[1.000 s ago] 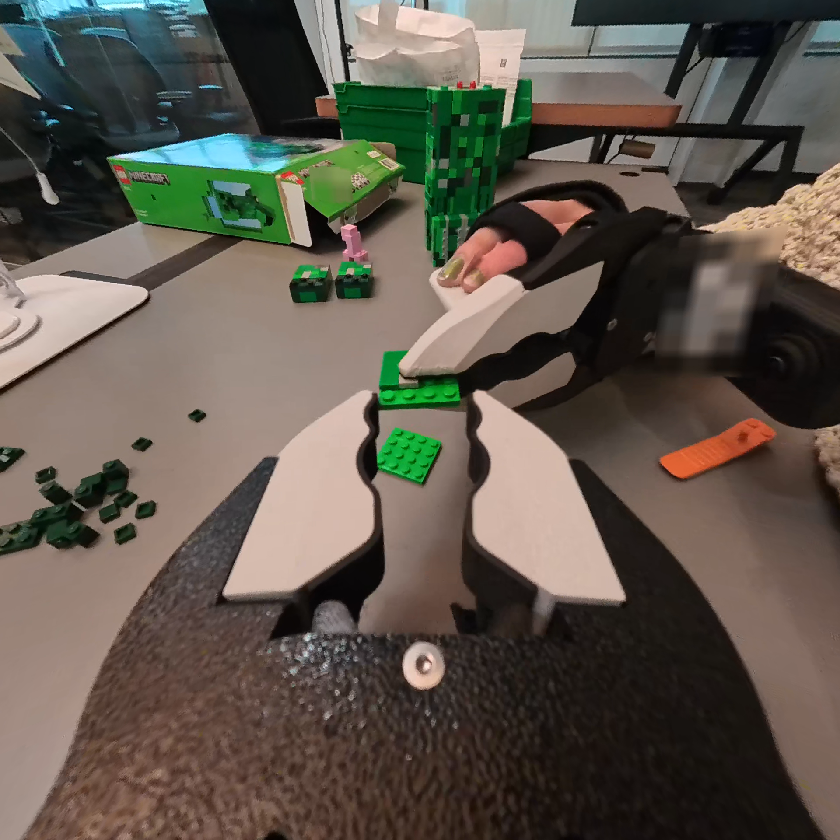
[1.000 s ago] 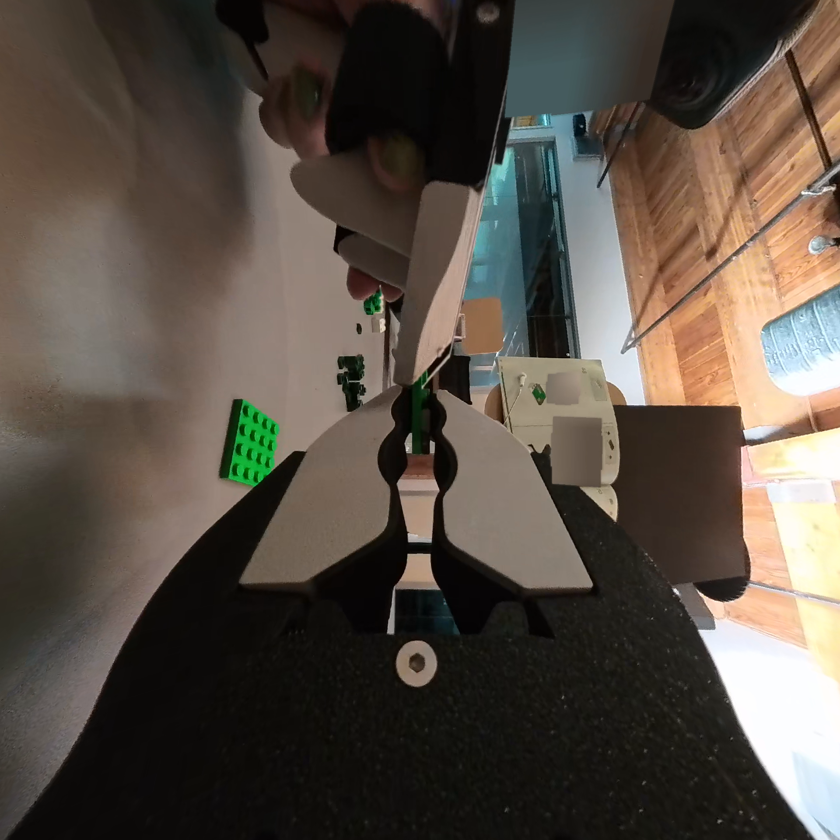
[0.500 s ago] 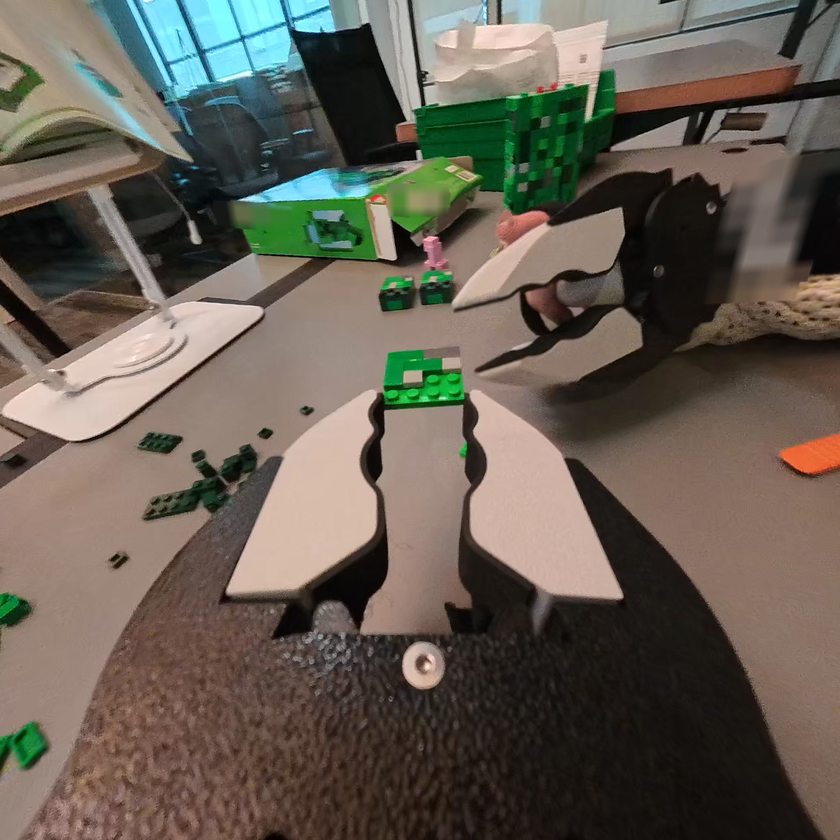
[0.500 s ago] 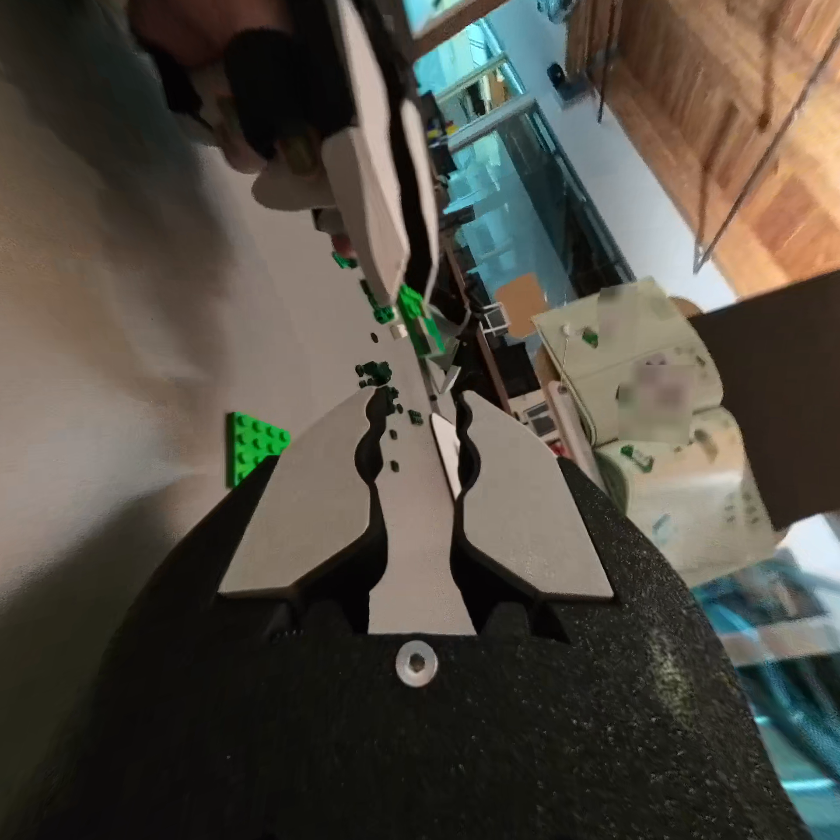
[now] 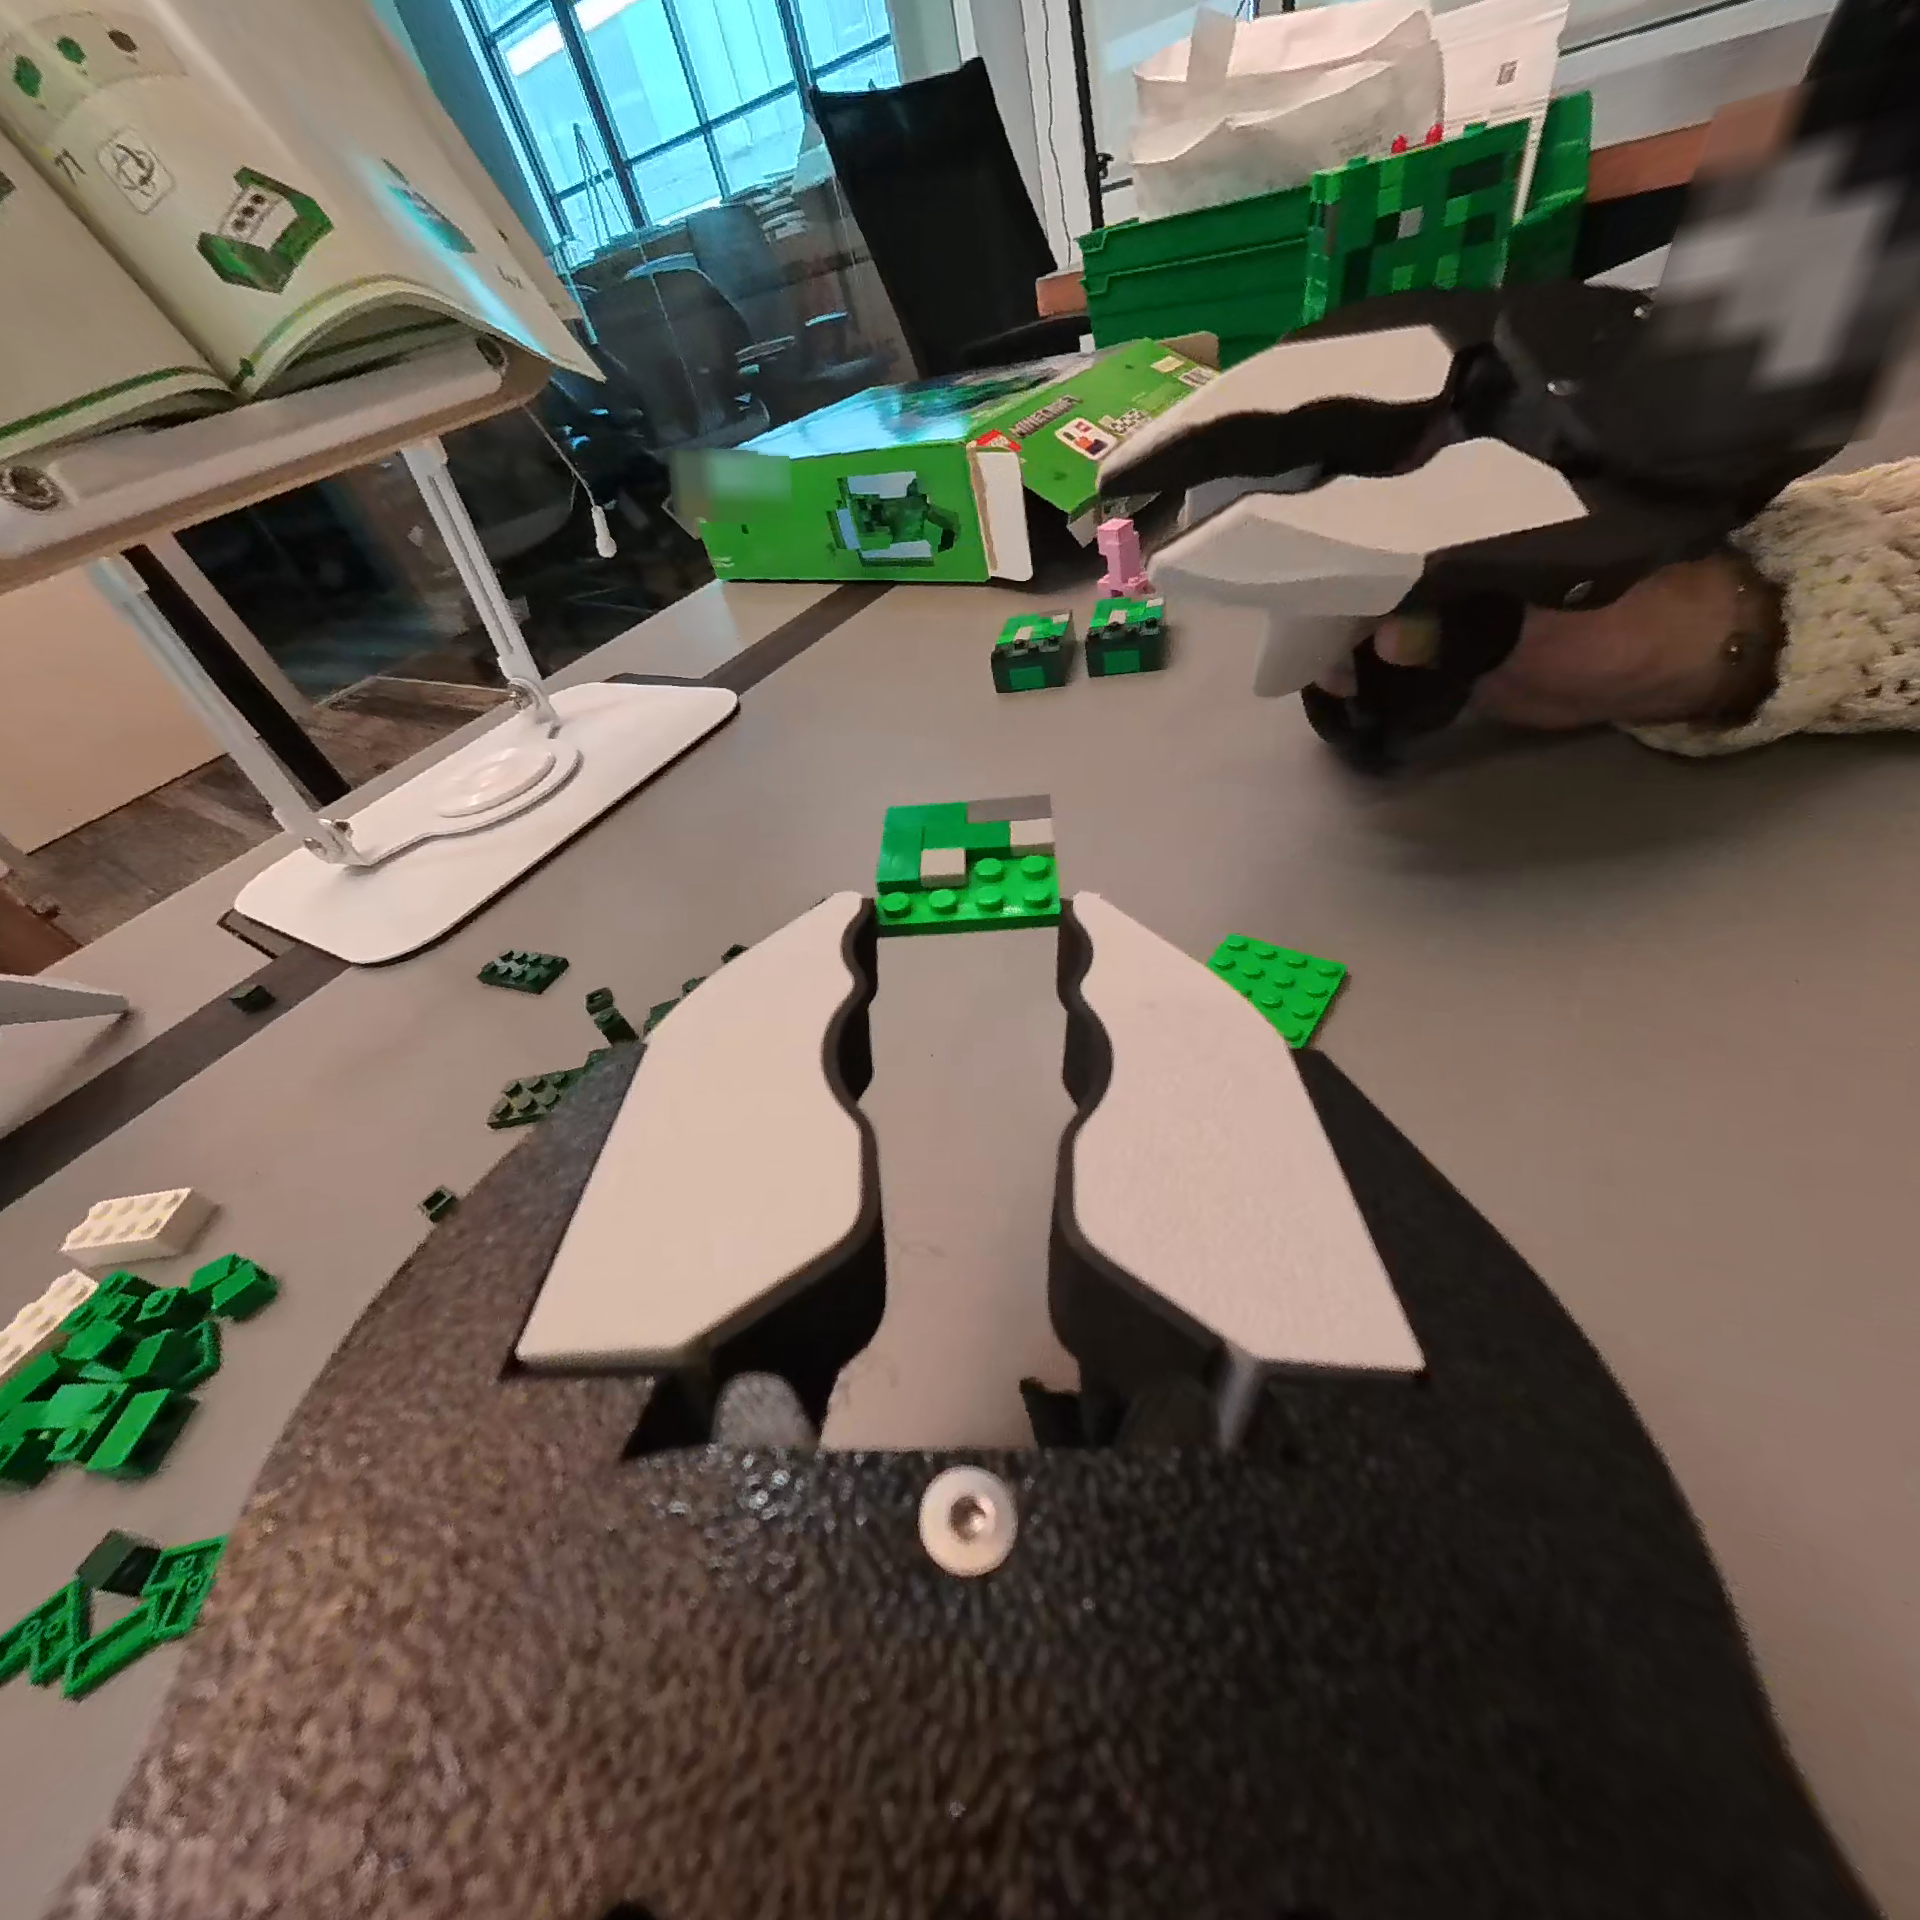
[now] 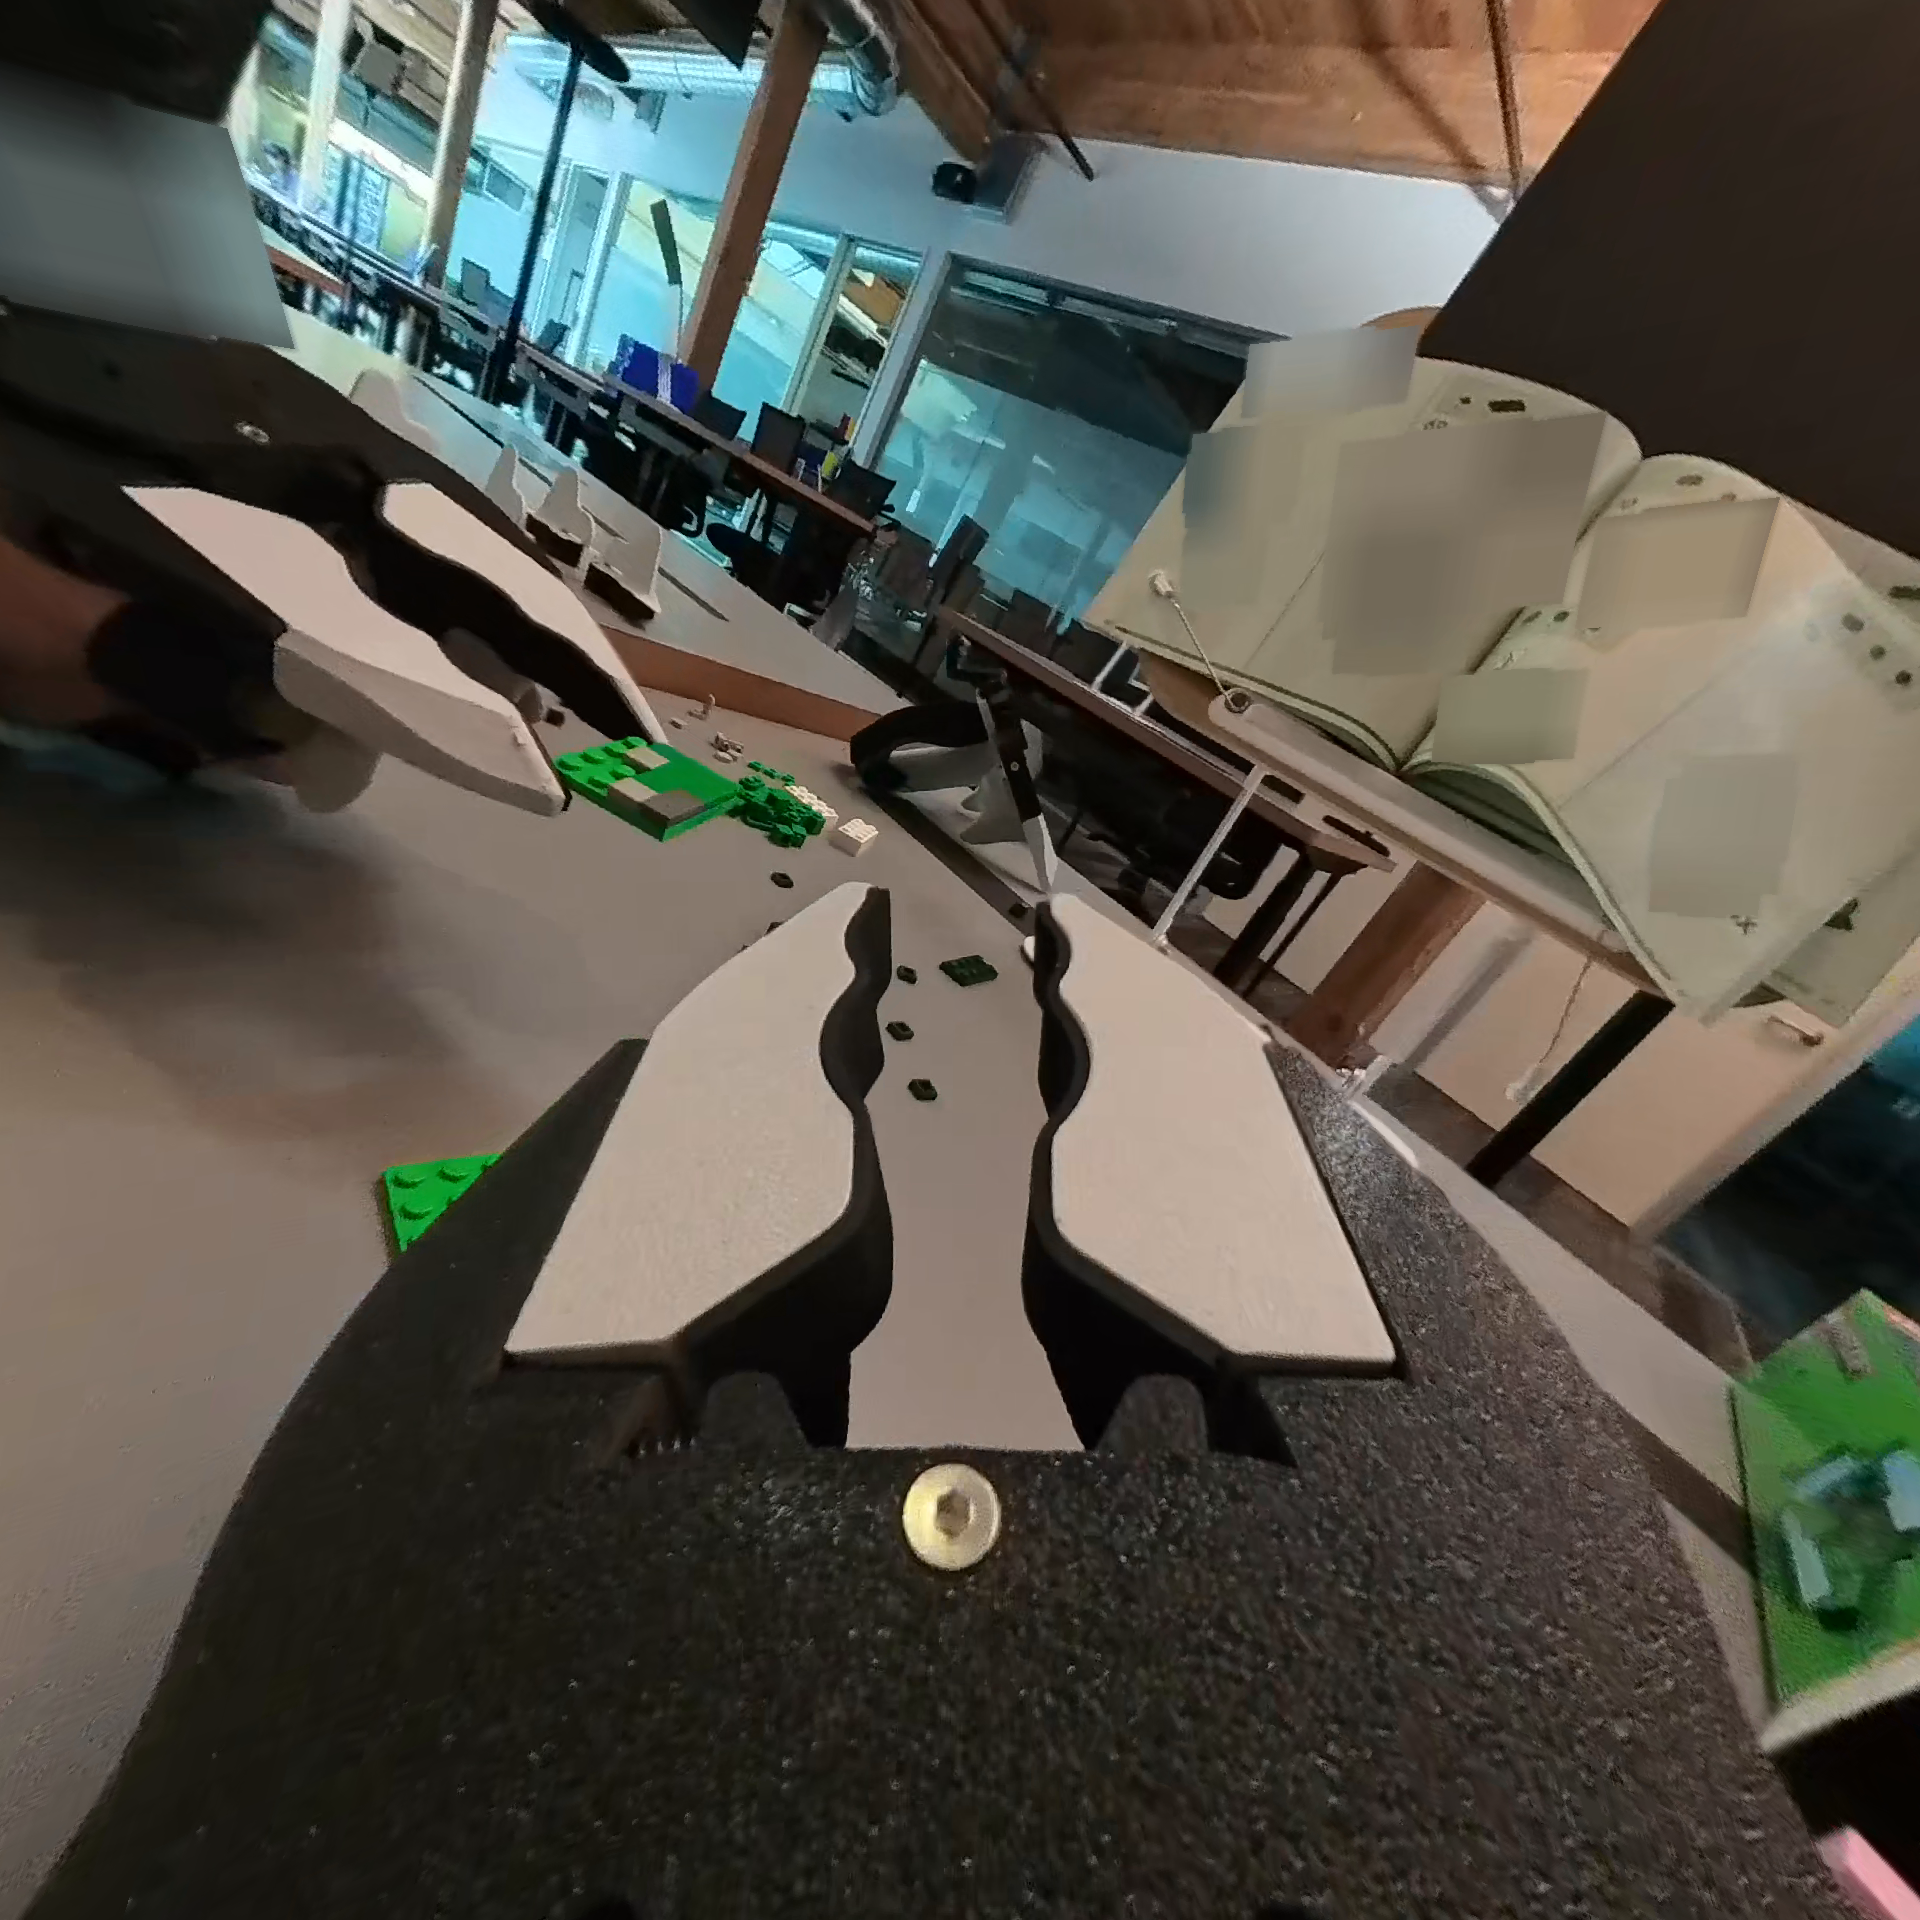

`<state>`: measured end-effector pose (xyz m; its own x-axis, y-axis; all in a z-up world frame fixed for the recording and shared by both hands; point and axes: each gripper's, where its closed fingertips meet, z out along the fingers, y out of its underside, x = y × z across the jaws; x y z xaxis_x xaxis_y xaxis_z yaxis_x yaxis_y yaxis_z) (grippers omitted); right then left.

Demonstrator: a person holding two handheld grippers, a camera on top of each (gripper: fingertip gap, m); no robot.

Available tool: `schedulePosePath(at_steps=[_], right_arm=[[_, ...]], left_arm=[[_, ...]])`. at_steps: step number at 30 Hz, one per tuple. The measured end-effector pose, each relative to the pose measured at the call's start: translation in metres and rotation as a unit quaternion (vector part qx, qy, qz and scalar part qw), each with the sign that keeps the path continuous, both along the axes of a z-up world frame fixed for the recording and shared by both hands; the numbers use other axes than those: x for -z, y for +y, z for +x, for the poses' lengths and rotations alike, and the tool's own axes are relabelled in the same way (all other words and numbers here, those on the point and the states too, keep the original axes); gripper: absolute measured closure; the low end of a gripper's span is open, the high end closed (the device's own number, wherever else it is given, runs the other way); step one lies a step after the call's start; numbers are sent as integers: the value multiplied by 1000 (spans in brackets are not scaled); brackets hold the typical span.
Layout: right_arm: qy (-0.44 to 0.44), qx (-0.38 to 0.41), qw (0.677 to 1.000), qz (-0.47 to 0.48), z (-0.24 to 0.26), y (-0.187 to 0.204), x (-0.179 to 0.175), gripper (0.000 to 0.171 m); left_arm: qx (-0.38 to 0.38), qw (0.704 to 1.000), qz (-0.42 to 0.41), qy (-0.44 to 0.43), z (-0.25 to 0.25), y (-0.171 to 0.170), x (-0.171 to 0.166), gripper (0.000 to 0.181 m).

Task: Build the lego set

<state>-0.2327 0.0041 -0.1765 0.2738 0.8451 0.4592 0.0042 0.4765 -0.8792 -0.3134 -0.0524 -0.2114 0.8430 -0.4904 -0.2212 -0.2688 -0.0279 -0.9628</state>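
My left gripper (image 5: 968, 914) is shut on a bright green plate assembly (image 5: 966, 868) with dark green and grey tiles on its far half, gripped by its sides at the fingertips. It also shows in the right wrist view (image 6: 644, 784), with the left gripper (image 6: 597, 764) at the upper left. My right gripper (image 6: 958, 902) is open and empty, off to the right of the assembly; in the left wrist view it (image 5: 1132, 520) hangs above the table. A loose bright green square plate (image 5: 1278, 982) lies on the table, and shows in the right wrist view (image 6: 431, 1195).
Dark green small pieces (image 5: 525, 971), a green pile (image 5: 104, 1382) and white bricks (image 5: 135, 1221) lie at the left. An instruction booklet (image 5: 208, 260) sits on a white stand (image 5: 488, 800). Behind are the set's box (image 5: 894, 499), two small green cubes (image 5: 1081, 644), a pink figure (image 5: 1122, 551) and a tall green build (image 5: 1413, 229). The tips of one gripper are about 11 centimetres away from the tips of the other. The tall green build (image 5: 1413, 229) lies some 25 centimetres from my right tips, 35 centimetres from my left tips.
My right gripper has let go of the assembly, opened and drawn away up and to the right. My left gripper kept its hold and shifted left, so the loose plate now lies to its right.
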Motion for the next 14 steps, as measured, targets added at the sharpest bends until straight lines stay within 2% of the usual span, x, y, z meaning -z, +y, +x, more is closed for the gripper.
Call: schedulePosePath(at_steps=[14], right_arm=[[2,13,1000,-21,1,8,3,155]], left_arm=[[-5,1000,-1,-12,-3,1,-2,148]])
